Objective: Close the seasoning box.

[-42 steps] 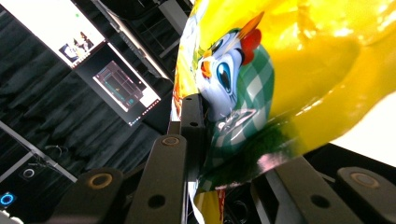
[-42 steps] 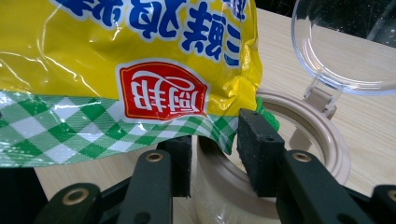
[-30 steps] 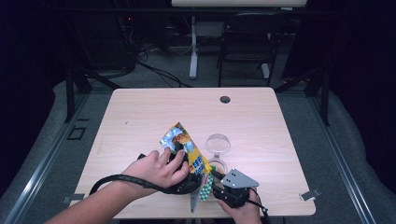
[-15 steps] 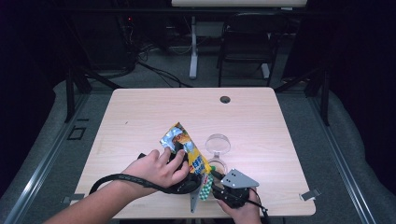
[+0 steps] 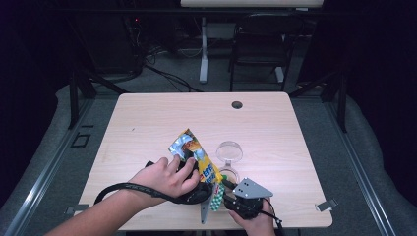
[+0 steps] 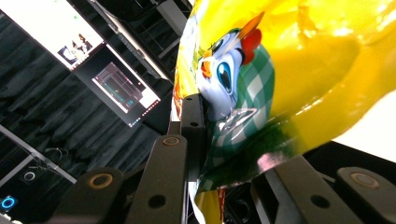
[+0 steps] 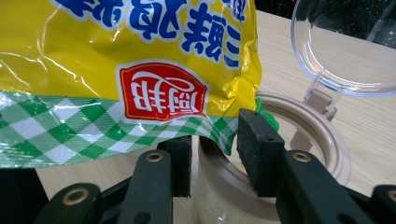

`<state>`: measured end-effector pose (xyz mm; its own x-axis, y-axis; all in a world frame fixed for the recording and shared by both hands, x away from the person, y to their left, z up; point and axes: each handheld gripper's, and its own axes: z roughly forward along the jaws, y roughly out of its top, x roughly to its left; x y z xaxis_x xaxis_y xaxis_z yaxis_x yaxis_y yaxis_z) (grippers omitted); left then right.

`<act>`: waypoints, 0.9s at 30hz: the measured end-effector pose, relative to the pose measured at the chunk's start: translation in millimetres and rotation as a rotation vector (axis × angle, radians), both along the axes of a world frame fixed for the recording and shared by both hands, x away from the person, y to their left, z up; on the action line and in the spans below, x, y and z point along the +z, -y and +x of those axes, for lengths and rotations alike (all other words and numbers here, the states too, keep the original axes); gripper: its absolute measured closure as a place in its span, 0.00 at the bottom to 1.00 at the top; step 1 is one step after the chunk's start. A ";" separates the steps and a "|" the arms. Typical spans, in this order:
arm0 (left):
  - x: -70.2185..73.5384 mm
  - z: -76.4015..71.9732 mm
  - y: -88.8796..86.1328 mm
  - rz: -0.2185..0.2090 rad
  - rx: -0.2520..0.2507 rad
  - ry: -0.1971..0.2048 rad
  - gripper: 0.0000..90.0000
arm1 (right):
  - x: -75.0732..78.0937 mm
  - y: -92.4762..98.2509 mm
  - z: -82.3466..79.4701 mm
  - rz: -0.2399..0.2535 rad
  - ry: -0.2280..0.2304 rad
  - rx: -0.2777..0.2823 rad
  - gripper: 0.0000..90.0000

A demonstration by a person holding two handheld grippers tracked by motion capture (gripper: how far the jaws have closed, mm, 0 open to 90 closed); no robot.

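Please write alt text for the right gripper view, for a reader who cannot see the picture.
A yellow snack bag with a green checked edge hangs over an open beige jar, which stands between the two black jaws of the right gripper. The jar's clear hinged lid stands open behind it, on a light wooden table.

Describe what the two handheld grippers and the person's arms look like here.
Both grippers are black: the left gripper and right gripper have flat black jaws with brass-coloured rivets and blocky black pads. A grey three-cornered plate tops the right one. A black cable loops over the left forearm, which is bare, without a sleeve.
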<state>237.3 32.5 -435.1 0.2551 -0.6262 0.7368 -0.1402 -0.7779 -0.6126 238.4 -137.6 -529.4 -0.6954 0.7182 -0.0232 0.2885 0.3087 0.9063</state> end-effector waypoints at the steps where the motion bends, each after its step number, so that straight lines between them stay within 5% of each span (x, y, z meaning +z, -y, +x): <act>1: 0.0 0.0 0.1 0.001 0.001 -0.001 0.88 | 0.0 0.0 0.0 0.000 0.001 0.000 0.74; 27: 1.2 -0.9 1.8 0.017 0.032 -0.019 0.89 | -0.6 -0.1 0.3 -0.008 0.004 0.001 0.73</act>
